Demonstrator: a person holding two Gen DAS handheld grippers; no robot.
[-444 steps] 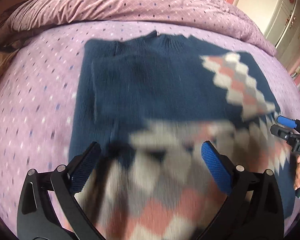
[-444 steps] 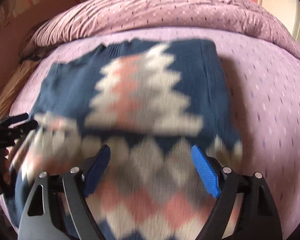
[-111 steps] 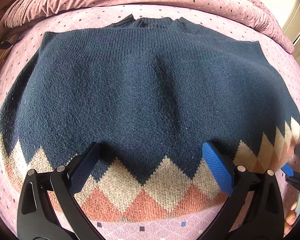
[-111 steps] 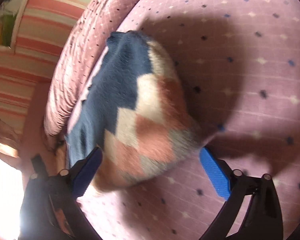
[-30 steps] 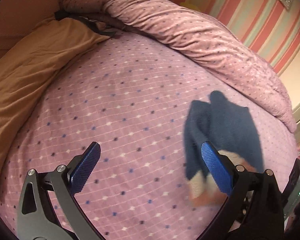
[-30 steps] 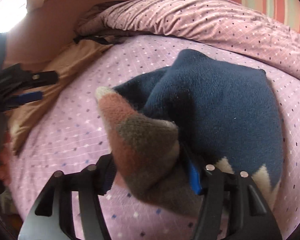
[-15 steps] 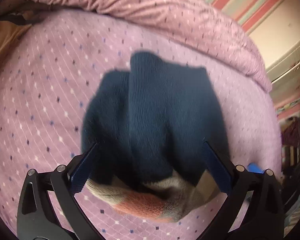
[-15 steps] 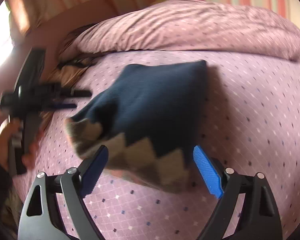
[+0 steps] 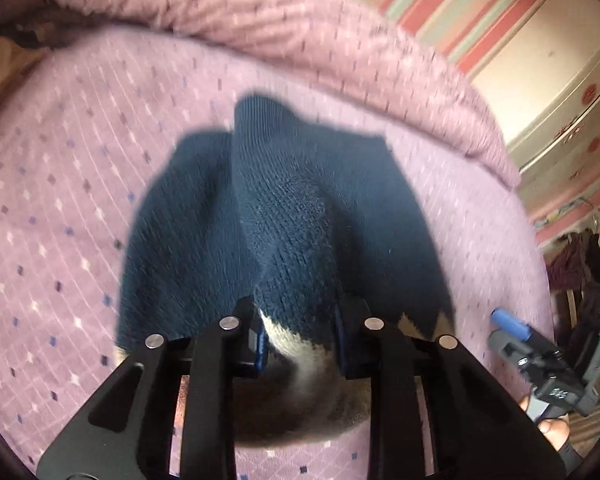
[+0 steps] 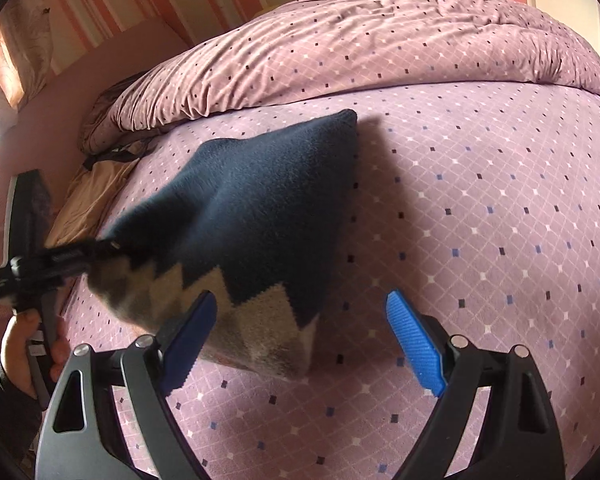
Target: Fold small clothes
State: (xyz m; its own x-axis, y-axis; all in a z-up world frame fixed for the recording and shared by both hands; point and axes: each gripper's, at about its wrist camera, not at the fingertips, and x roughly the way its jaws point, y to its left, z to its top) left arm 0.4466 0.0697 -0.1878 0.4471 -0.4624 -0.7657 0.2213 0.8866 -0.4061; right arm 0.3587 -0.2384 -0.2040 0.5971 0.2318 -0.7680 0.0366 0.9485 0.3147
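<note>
A folded navy sweater (image 9: 292,216) with a beige and pink zigzag hem lies bunched on the purple bed. My left gripper (image 9: 300,340) is shut on the sweater's near hem edge and lifts it into a peak. In the right wrist view the sweater (image 10: 260,208) rises like a tent, with the left gripper (image 10: 100,250) pinching its left corner. My right gripper (image 10: 304,344) is open and empty, just in front of the sweater's hem, its left pad (image 10: 188,340) over the beige band. The right gripper (image 9: 512,326) also shows at the left wrist view's right edge.
The purple dotted bedsheet (image 10: 500,220) surrounds the sweater. A rolled purple duvet (image 10: 340,52) lies along the back. A tan pillow (image 10: 92,200) sits at the back left. A cream cabinet (image 9: 572,92) stands beyond the bed's right side.
My left gripper closed on the sweater's hem and raised it. My right gripper, which held the hem a second ago, has let go and stays open.
</note>
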